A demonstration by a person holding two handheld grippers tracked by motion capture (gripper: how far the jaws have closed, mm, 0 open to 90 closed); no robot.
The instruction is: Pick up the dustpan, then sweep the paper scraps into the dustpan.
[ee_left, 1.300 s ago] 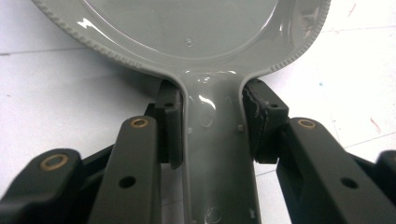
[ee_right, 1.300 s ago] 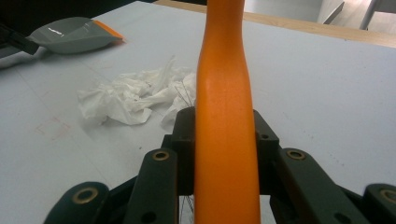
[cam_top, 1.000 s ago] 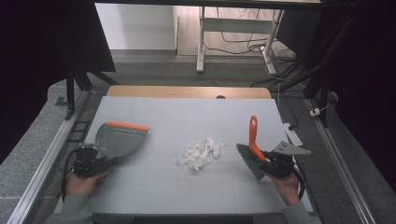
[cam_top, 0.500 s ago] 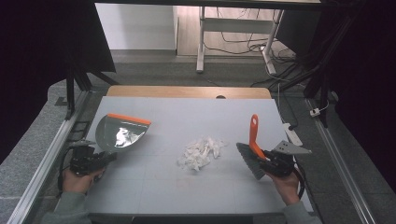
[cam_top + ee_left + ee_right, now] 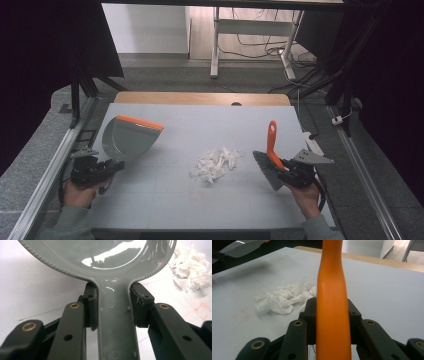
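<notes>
From the high view, the left tongs [image 5: 107,169] hold a grey dustpan [image 5: 127,137] by its handle, lifted and tilted at the left of the table [image 5: 165,200], while the right tongs [image 5: 286,171] hold a brush [image 5: 269,157] with an orange handle at the right; a heap of torn white paper [image 5: 215,162] lies between them, well apart from both. With the pan's orange lip off the surface, a sweep could push scraps under it or scatter them toward the table's edge. In the left gripper view, the jaws are clenched on the narrow, glossy handle [image 5: 116,322]; that smooth plastic could twist in the grip when the pan is pressed down. In the right gripper view, the jaws clamp the orange handle [image 5: 332,302], and the paper [image 5: 279,300] sits beyond. I see no readable writing or brand anywhere.
</notes>
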